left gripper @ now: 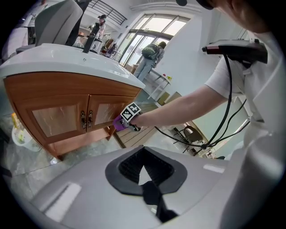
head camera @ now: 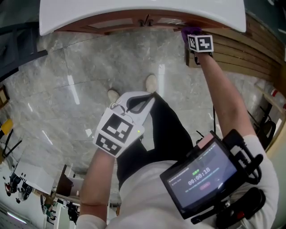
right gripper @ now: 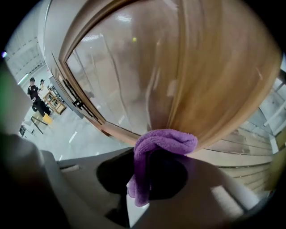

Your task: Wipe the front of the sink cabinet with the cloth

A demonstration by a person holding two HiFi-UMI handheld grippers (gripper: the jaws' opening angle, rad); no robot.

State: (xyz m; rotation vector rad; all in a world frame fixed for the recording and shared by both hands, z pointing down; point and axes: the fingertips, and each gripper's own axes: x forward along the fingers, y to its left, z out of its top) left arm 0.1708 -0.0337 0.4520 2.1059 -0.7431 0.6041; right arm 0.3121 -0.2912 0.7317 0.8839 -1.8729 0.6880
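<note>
The wooden sink cabinet (head camera: pixel 129 20) stands under a white sink top (head camera: pixel 134 10). My right gripper (head camera: pixel 193 39) reaches out to the cabinet's right end, shut on a purple cloth (head camera: pixel 185 32). In the right gripper view the cloth (right gripper: pixel 166 142) is bunched and pressed against the cabinet door's right stile (right gripper: pixel 210 67), with the door panel (right gripper: pixel 129 67) to its left. The left gripper view shows the cabinet front (left gripper: pixel 67 112), the cloth (left gripper: pixel 118 124) and the right gripper's marker cube (left gripper: pixel 131 112). My left gripper (head camera: pixel 149 97) hangs back near my body, shut and holding nothing.
Grey marble floor (head camera: pixel 67 80) lies before the cabinet, with my shoes (head camera: pixel 152 82) on it. Wooden slats (head camera: pixel 252 53) run to the cabinet's right. A pale container (left gripper: pixel 18 133) sits by the cabinet's left foot. People stand far off by windows (left gripper: pixel 151 54).
</note>
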